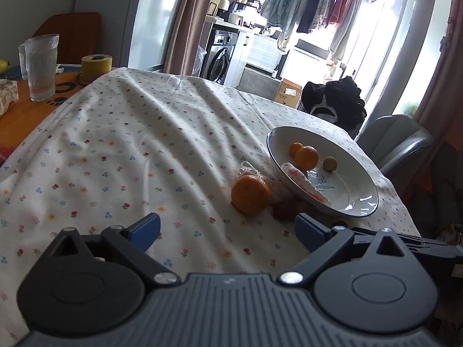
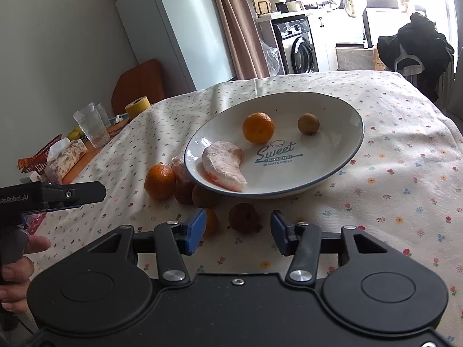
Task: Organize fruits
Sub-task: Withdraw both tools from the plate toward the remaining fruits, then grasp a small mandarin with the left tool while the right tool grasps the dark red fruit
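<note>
While several fruits lie outside the dish, the collecting step is under way, as each view shows.

Left wrist view, claw: the left gripper (image 1: 227,230) hovers above the floral tablecloth (image 1: 121,144) with its blue fingers wide apart and nothing between them.
Left wrist view, fruit: an orange (image 1: 250,193) sits on the cloth just beside the white plate (image 1: 341,150), ahead of the fingers; a clear wrapped item and darker fruits crowd against it.
Left wrist view, plate contents: two small oranges, a brownish round fruit and a wrapped pale piece already lie inside.

Right wrist view, claw: the right gripper (image 2: 238,228) is likewise spread and empty, low over the cloth.
Right wrist view, target: a dark reddish-brown fruit (image 2: 244,217) lies on the cloth directly ahead of the gap between the fingers, near the plate's front rim; a small orange piece (image 2: 211,221) peeks out beside the left finger.
Right wrist view, other tool: the left gripper appears at the left edge, well apart from the fruit.

Step in hand: approach for a pick, judged from the alignment.
Next move calls for: advancing the right fingers around the dark fruit, closing gently, then lifting over the rim.
</note>
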